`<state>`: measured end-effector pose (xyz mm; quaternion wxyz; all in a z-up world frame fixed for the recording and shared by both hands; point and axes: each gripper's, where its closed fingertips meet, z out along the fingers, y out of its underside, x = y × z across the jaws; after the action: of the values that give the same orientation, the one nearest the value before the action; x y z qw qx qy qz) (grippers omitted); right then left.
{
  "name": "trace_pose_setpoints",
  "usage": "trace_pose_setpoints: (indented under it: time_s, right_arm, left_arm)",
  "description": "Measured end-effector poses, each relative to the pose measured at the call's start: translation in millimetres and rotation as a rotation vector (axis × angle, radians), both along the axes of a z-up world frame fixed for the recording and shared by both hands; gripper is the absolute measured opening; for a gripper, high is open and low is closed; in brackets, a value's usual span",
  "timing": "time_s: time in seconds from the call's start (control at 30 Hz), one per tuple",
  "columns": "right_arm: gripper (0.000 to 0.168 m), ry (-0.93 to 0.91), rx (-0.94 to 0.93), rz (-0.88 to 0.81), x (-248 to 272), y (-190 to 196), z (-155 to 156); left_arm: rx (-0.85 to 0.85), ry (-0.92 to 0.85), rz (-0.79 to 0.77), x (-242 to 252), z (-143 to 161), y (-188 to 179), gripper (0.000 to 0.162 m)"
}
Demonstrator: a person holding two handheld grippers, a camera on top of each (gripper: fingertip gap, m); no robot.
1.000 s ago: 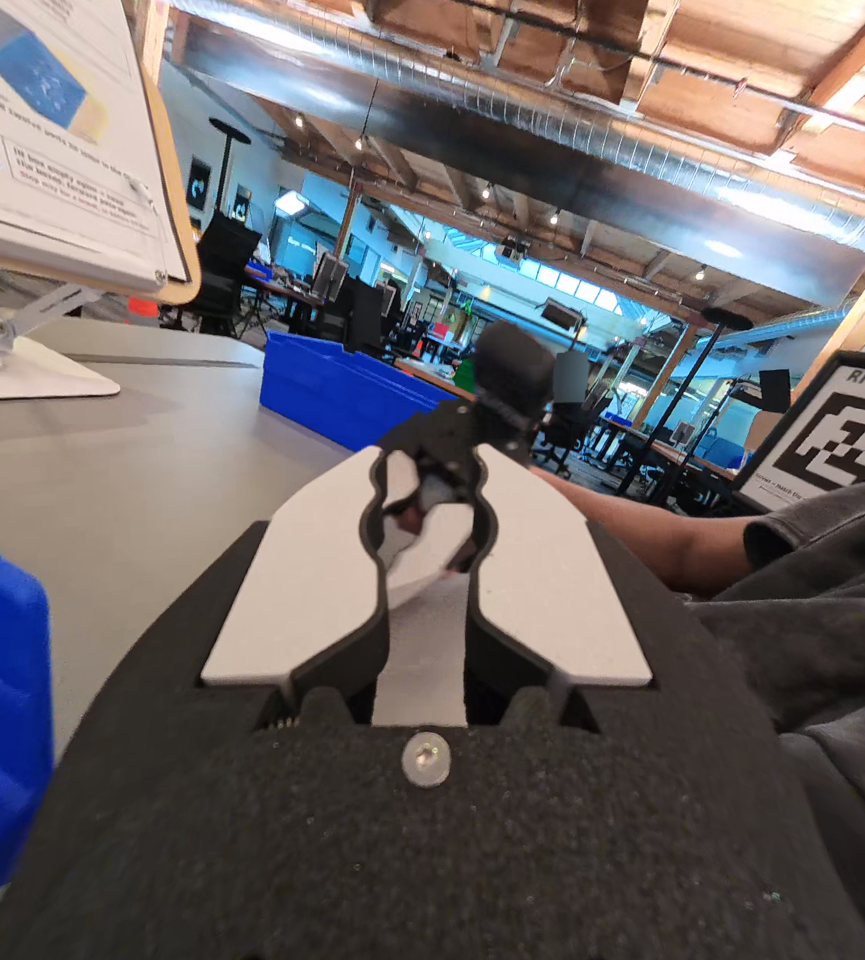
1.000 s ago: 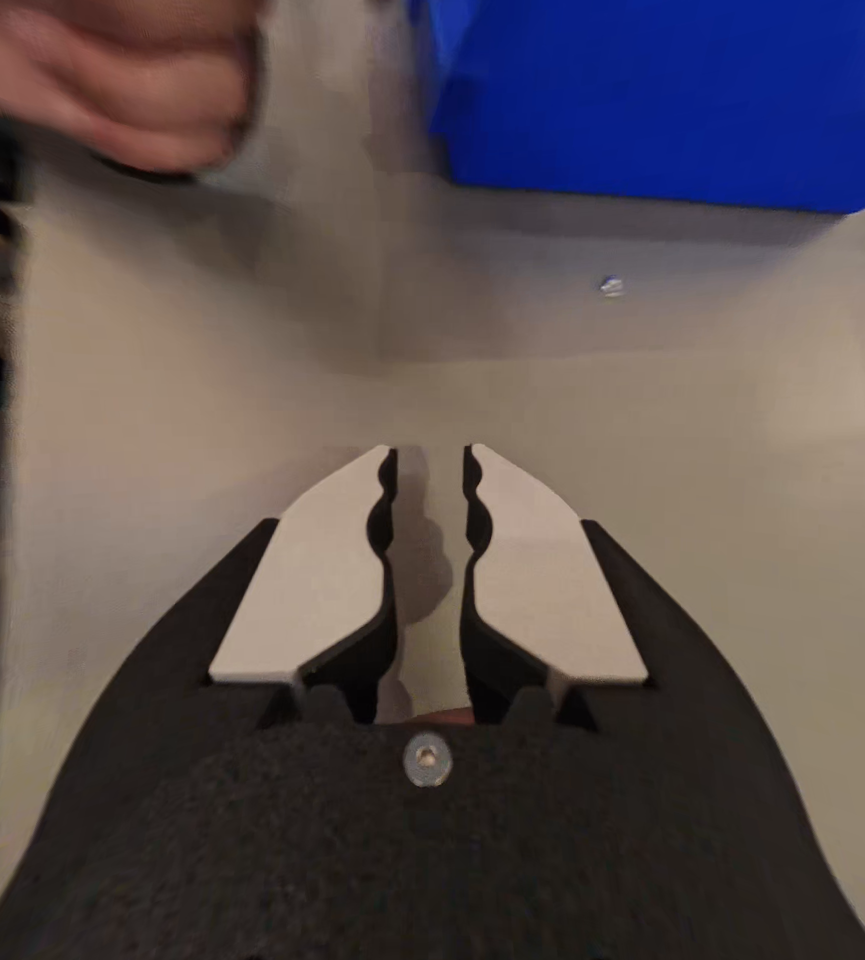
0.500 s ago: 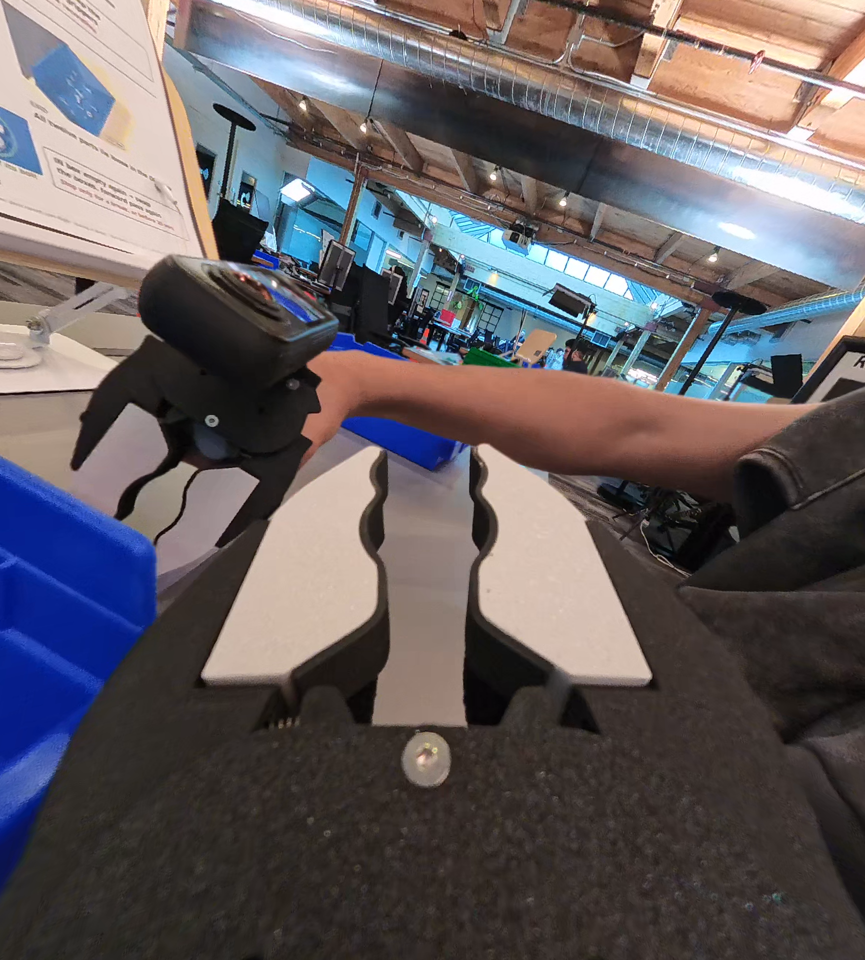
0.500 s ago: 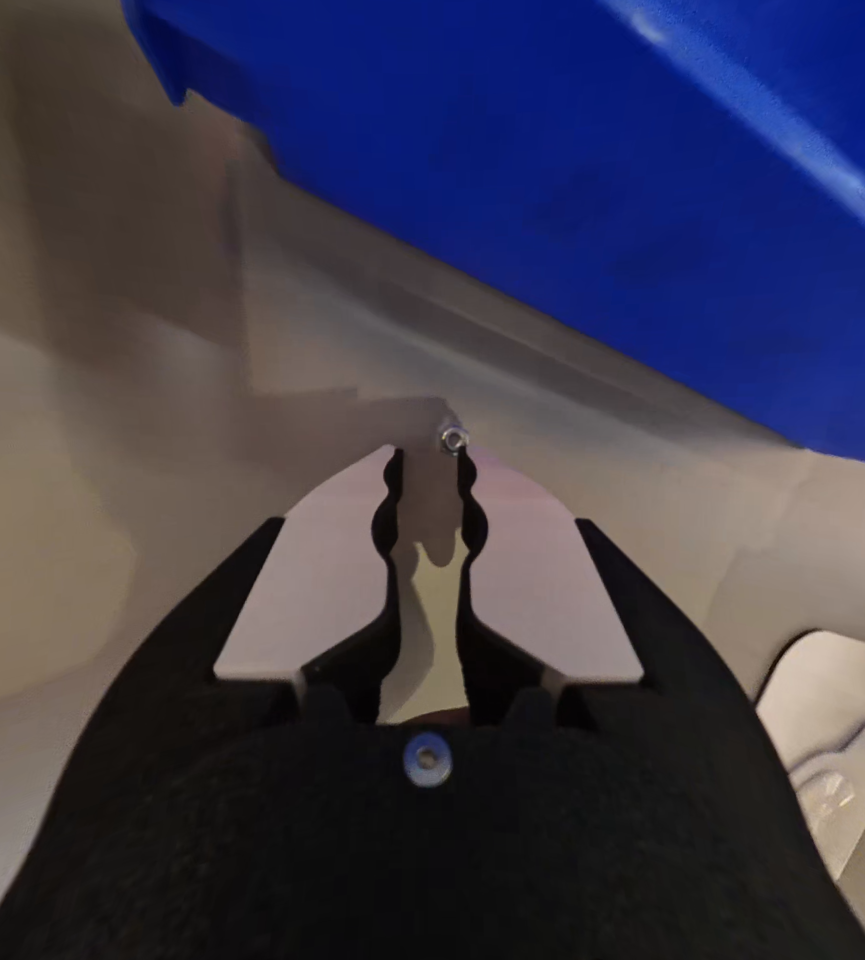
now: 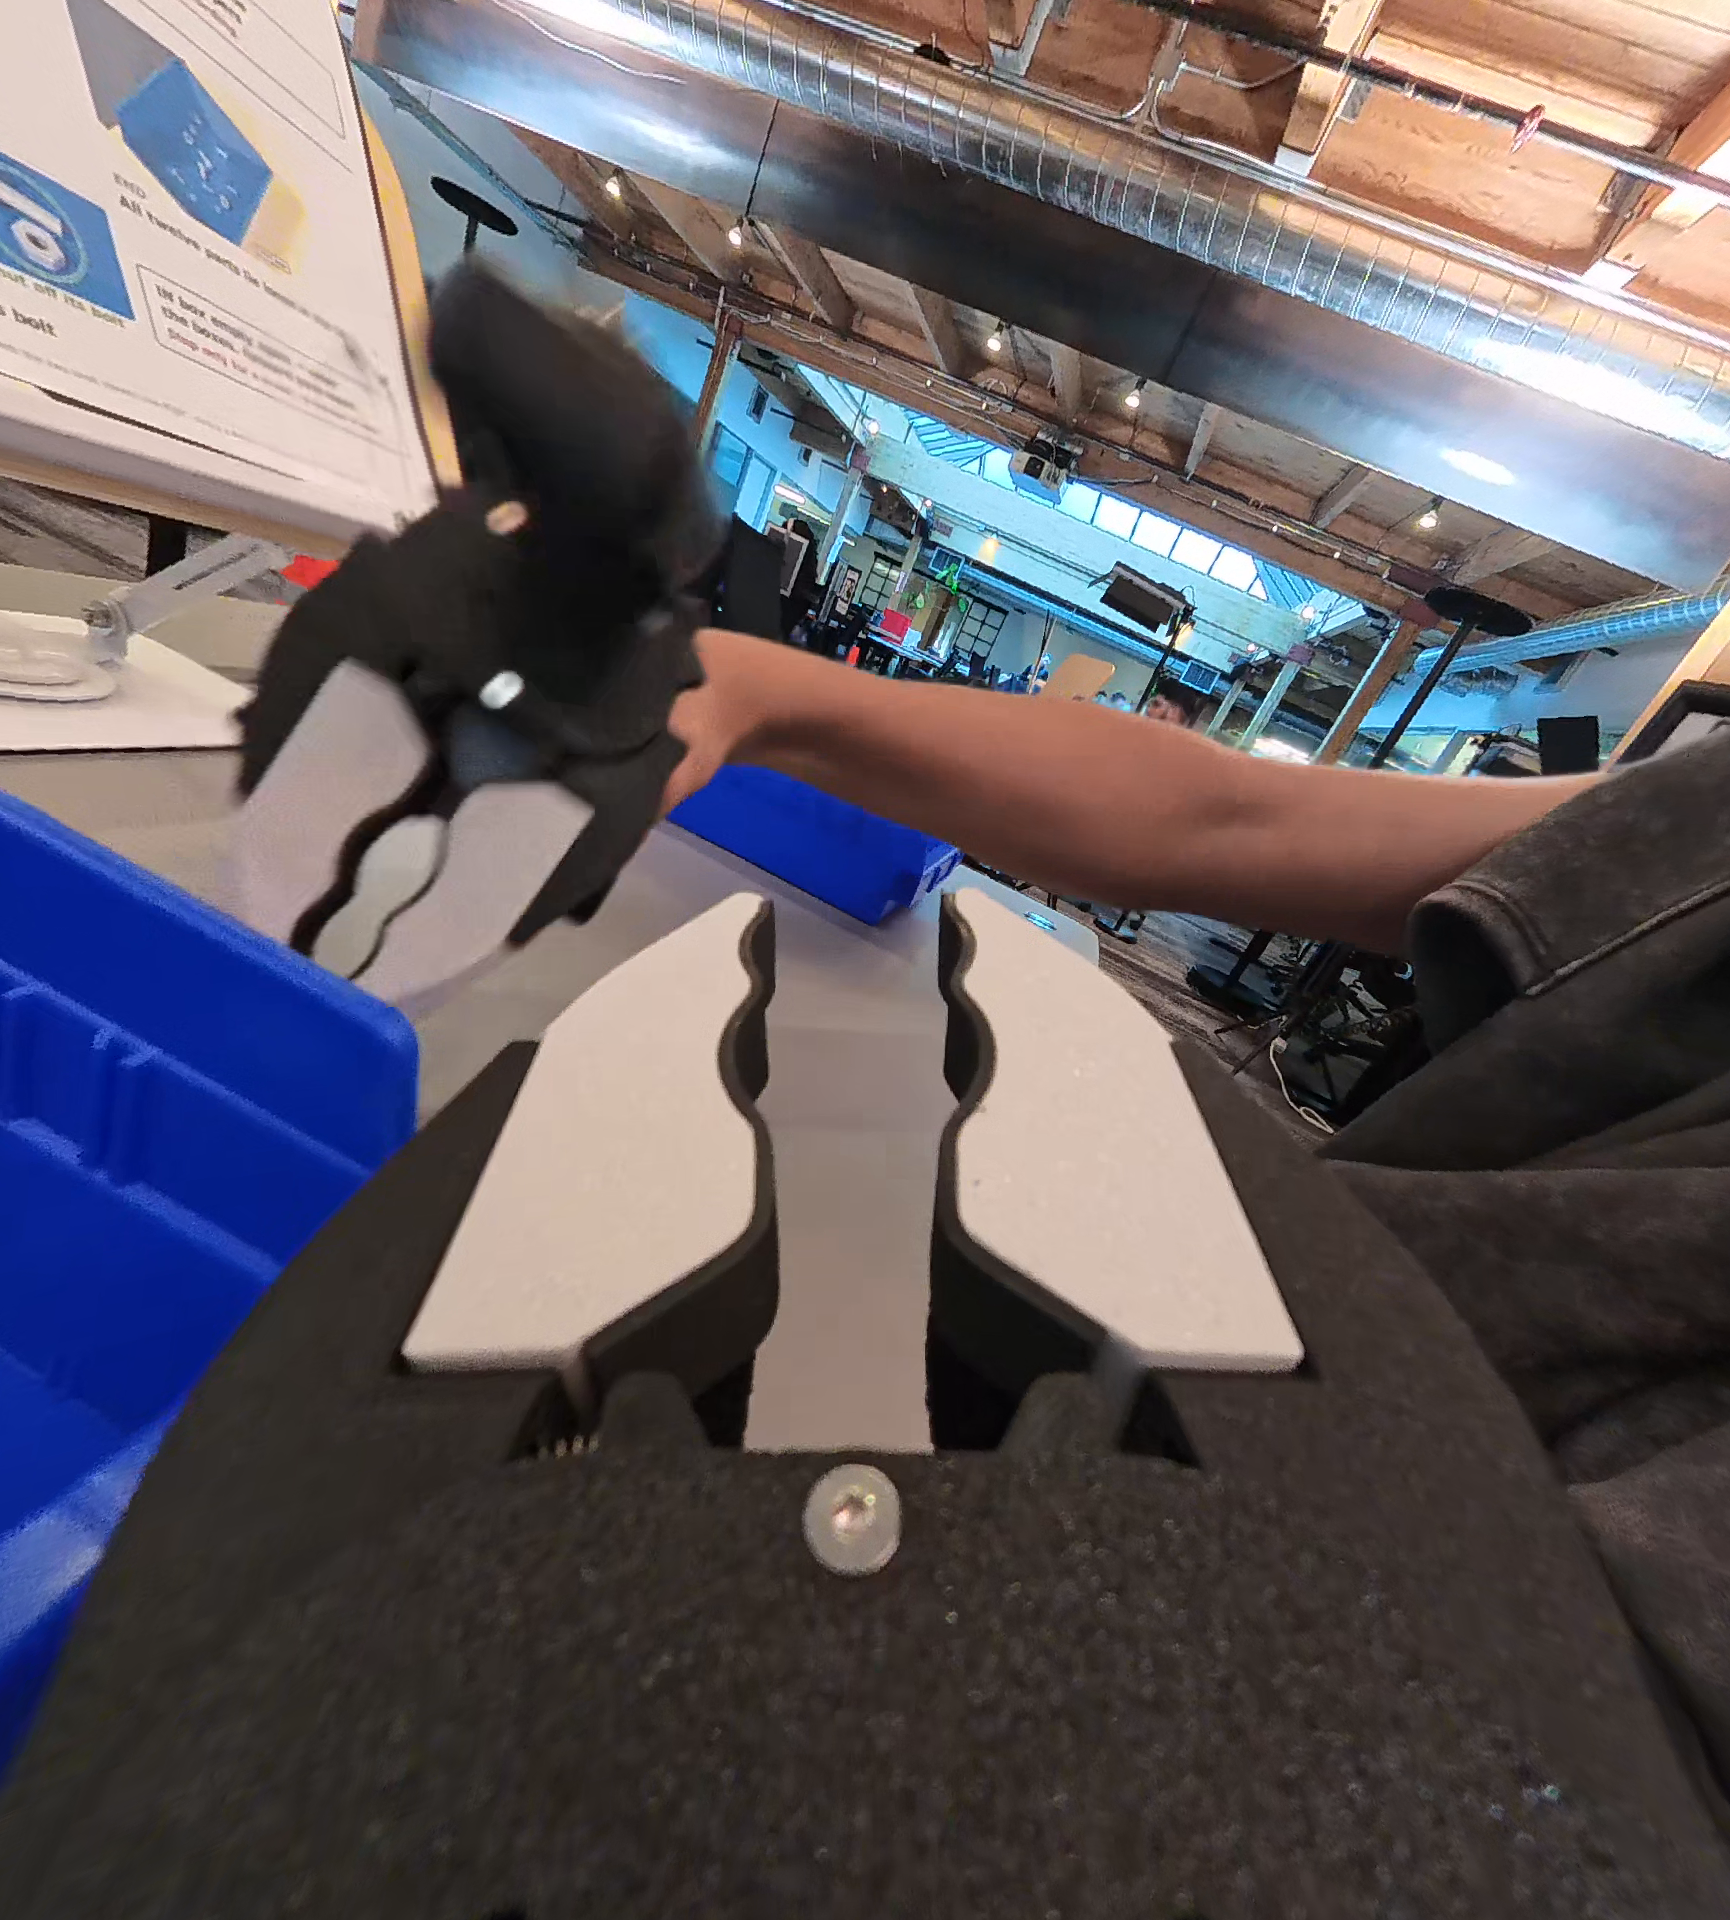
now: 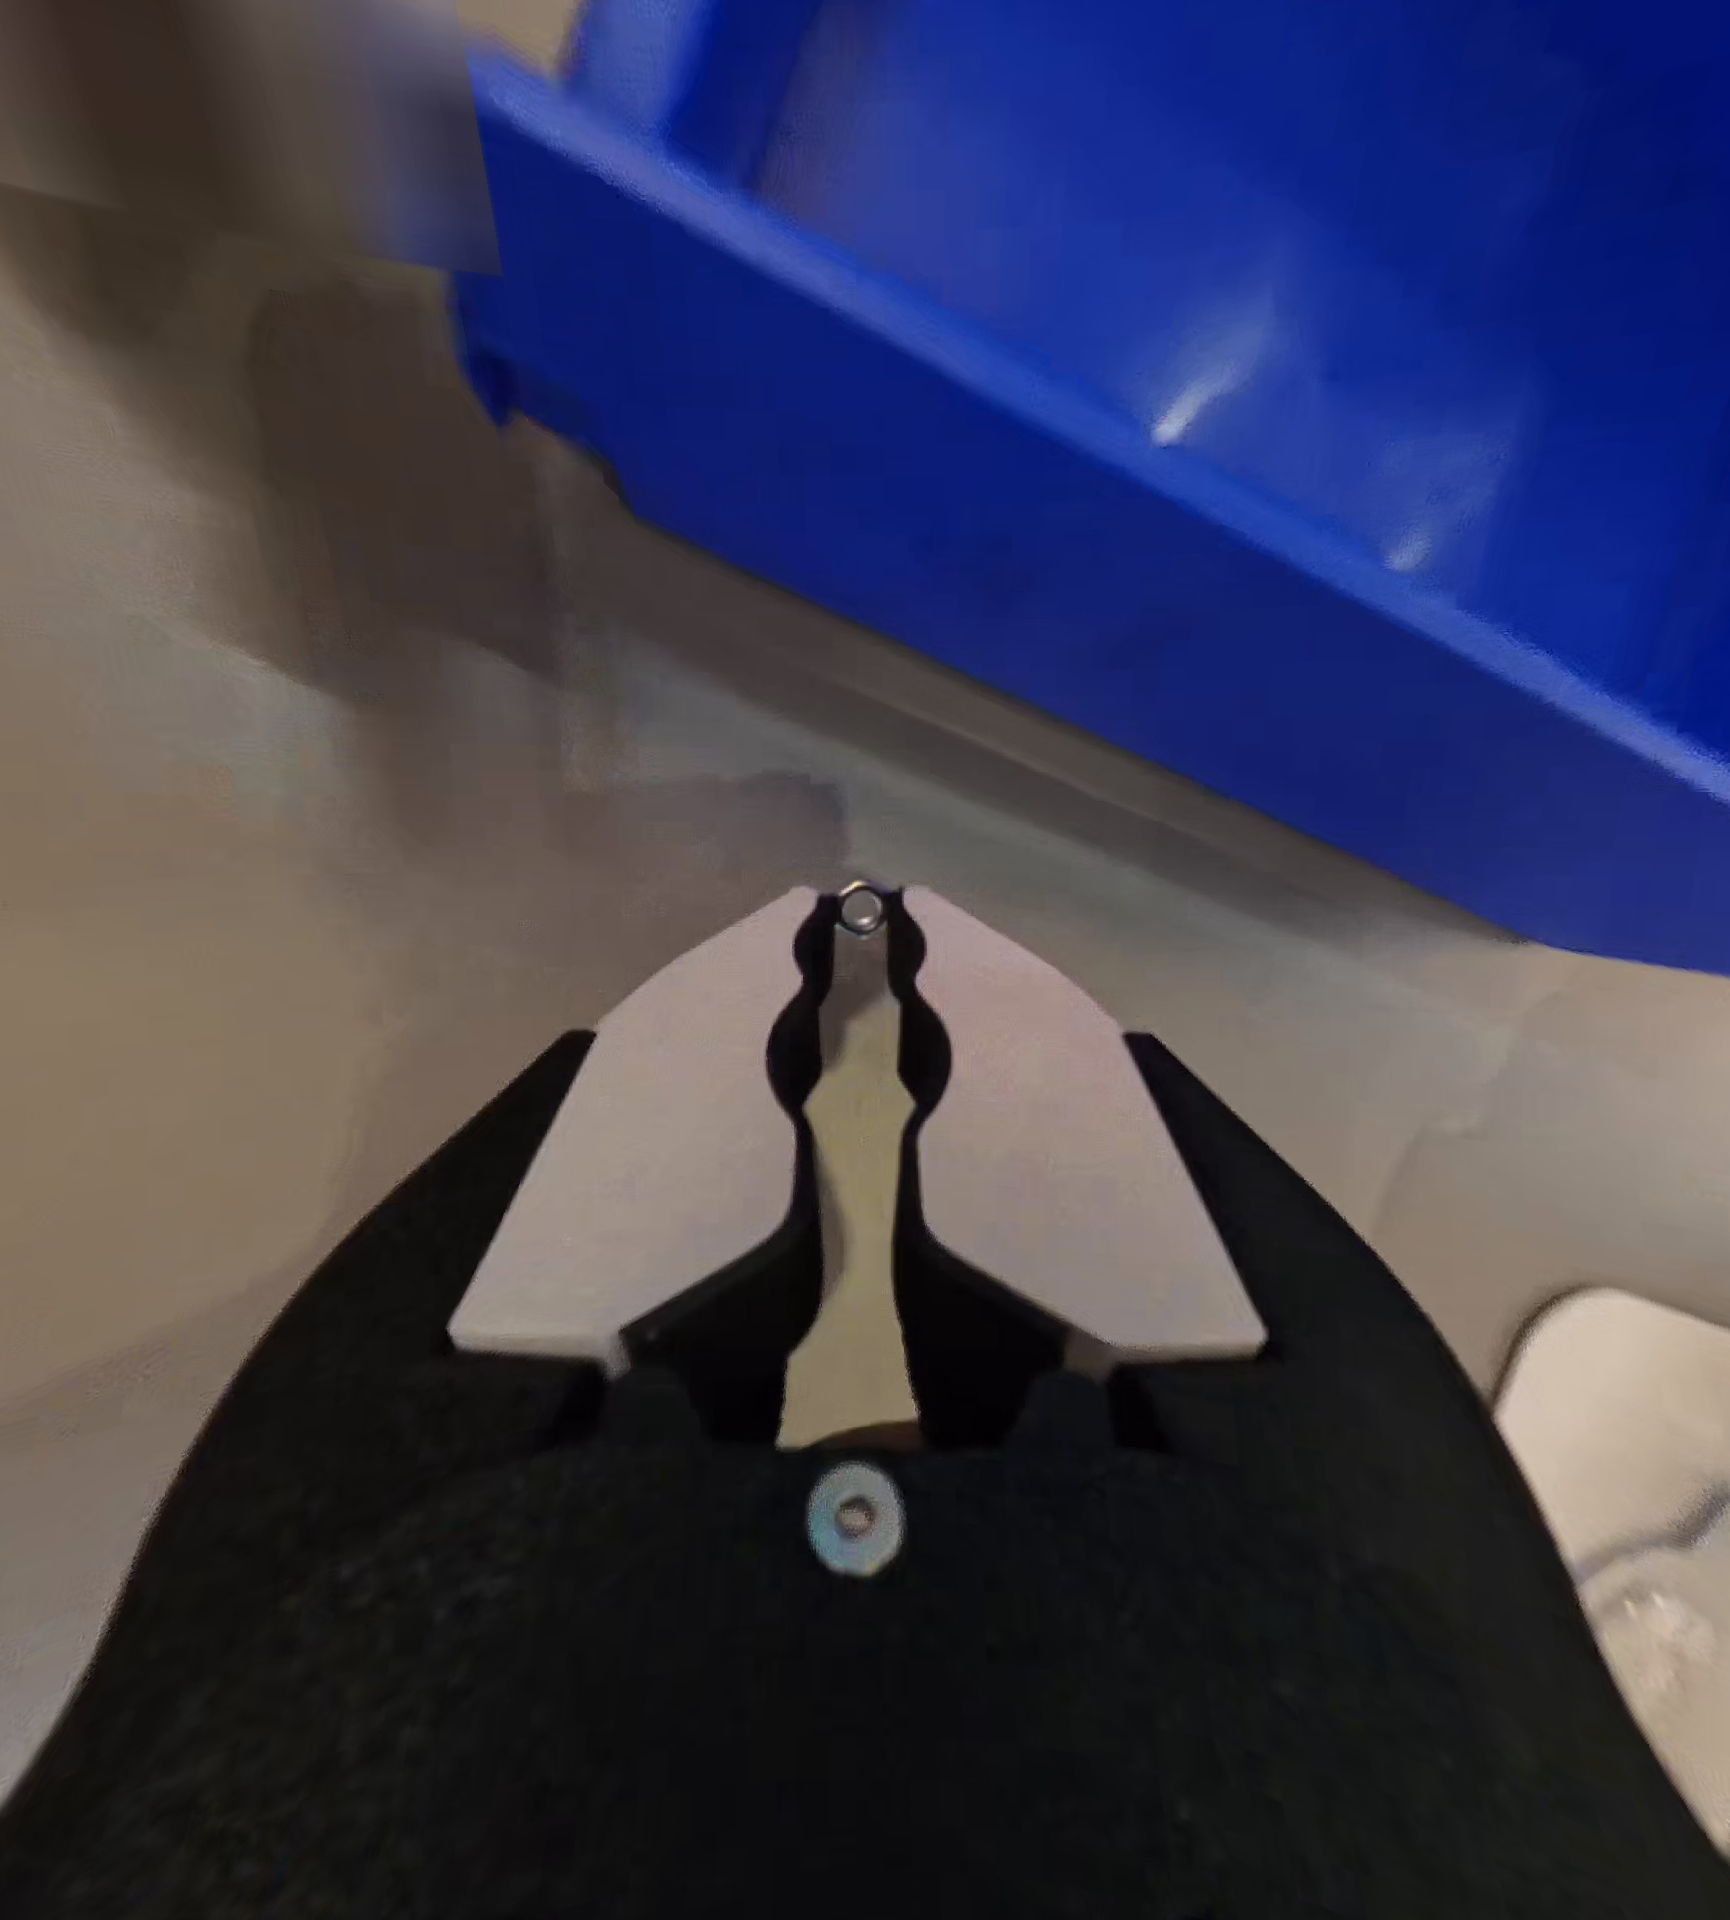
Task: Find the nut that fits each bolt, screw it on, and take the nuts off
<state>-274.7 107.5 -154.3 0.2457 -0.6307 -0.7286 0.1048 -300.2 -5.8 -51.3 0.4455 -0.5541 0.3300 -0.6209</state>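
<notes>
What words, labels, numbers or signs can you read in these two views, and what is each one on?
Instruction sheet, top left of the left wrist view: printed lines beside blue pictures. I don't repeat writing, and the smallest lines are blurred anyway.
Right wrist view: no writing shows on the blue bin or the nut.

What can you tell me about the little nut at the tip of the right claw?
The nut is a tiny, shiny metal ring with its hole facing the camera. It sits between the very tips of the right claw, which has closed on it, over the grey table, near a blue bin. Blur hides finer detail.
</notes>
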Motion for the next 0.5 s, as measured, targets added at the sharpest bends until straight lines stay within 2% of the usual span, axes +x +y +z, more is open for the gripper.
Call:
trace_pose_setpoints:
  time_s: [0.07,0.13,0.23,0.3,0.4,0.5]
  right_arm:
    - [0.01,0.091,0.05,-0.006,17.1,-20.0,41.1]
    - [0.01,0.132,0.129,-0.044,55.7,-38.9,86.8]
    - [0.01,0.132,0.237,-0.178,141.3,-63.8,152.1]
    - [0.01,0.133,0.283,-0.288,202.7,-81.1,185.1]
    - [0.01,0.111,0.332,-0.466,290.6,-102.6,209.1]
    - [0.01,0.089,0.323,-0.613,359.3,-121.2,205.1]
  left_arm:
    - [0.002,0.02,0.0,3.6,-3.2,-1.3,0.029]
    - [0.017,0.078,0.004,11.4,-12.2,-2.5,0.029]
    - [0.068,0.208,0.015,27.8,-31.2,-6.2,0.029]
    - [0.092,0.245,0.019,38.3,-36.3,-10.8,0.029]
    - [0.072,0.218,0.007,53.4,-34.6,-18.6,0.029]
    - [0.076,0.232,0.012,65.0,-36.6,-19.9,0.029]
